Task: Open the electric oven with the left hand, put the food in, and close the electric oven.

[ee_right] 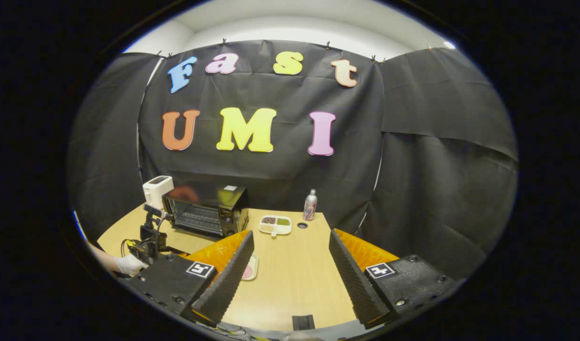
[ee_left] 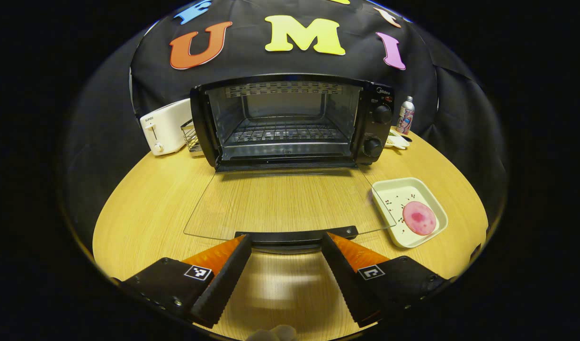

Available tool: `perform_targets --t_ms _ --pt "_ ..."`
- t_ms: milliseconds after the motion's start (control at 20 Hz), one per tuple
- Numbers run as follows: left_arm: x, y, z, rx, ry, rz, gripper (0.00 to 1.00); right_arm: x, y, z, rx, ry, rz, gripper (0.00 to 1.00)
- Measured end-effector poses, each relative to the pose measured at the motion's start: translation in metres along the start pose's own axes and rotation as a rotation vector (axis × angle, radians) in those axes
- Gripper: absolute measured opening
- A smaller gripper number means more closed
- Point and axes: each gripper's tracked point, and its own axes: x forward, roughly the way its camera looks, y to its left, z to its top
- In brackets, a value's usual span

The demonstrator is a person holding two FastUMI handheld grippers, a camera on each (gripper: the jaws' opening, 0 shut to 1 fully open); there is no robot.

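At twelve o'clock in the left gripper view, the electric oven (ee_left: 290,121) stands open on the wooden table (ee_left: 147,199), its glass door (ee_left: 285,203) folded flat toward the camera. Spread wide, the left gripper (ee_left: 286,244) holds nothing, its fingertips flanking the door handle (ee_left: 297,235) without pressing it. At three o'clock, a pink round of food (ee_left: 418,218) lies on a white tray (ee_left: 394,189). The right gripper (ee_right: 291,241) hovers well back, likewise spread and empty; a gloved hand (ee_right: 128,263) shows at eight o'clock.
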Motion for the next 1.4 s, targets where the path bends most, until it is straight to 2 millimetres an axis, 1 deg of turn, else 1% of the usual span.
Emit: perform_targets --t_ms 100,200,300,500,600,700,850,950,1050,1100,1200,1250,1300,1350,1400 --pt "-0.002 0.001 0.004 -0.005 -0.014 0.002 0.97 0.000 0.002 -0.004 0.006 0.010 0.003 1.00" --pt "-0.009 0.005 0.010 -0.002 -0.039 0.017 0.97 0.002 0.000 -0.006 0.006 0.015 -0.002 1.00" --pt "-0.023 0.005 0.021 -0.004 -0.086 0.010 0.97 0.007 0.001 -0.010 0.003 0.022 -0.003 1.00" --pt "-0.065 0.008 0.051 0.032 -0.197 0.007 0.97 0.022 0.009 -0.026 -0.022 0.064 0.016 1.00" --pt "-0.094 0.006 0.069 0.027 -0.261 -0.006 0.97 0.034 0.018 -0.038 -0.019 0.086 0.044 1.00" --pt "-0.123 0.005 0.089 0.034 -0.320 -0.012 0.97 0.050 0.029 -0.053 -0.011 0.127 0.085 1.00" --pt "-0.165 0.006 0.116 0.042 -0.395 -0.005 0.97 0.077 0.041 -0.082 0.006 0.198 0.126 1.00" --pt "-0.191 0.006 0.133 0.025 -0.439 -0.001 0.97 0.100 0.050 -0.104 0.021 0.251 0.156 1.00" --pt "-0.215 0.009 0.146 0.011 -0.477 0.018 0.96 0.122 0.060 -0.129 0.050 0.319 0.191 0.98" --pt "-0.226 0.011 0.150 0.002 -0.492 0.029 0.96 0.135 0.066 -0.136 0.069 0.342 0.205 0.91" --pt "-0.245 0.014 0.158 -0.006 -0.512 0.053 0.96 0.160 0.074 -0.159 0.113 0.410 0.228 0.89" --pt "-0.254 0.016 0.162 -0.006 -0.519 0.069 0.96 0.172 0.077 -0.172 0.136 0.456 0.233 0.86" --pt "-0.262 0.018 0.166 -0.004 -0.527 0.086 0.96 0.184 0.080 -0.188 0.160 0.505 0.238 0.76" --pt "-0.270 0.021 0.171 -0.004 -0.539 0.105 1.00 0.196 0.088 -0.199 0.190 0.549 0.253 0.75" --pt "-0.276 0.024 0.173 -0.004 -0.542 0.127 1.00 0.209 0.092 -0.211 0.210 0.587 0.263 0.74"
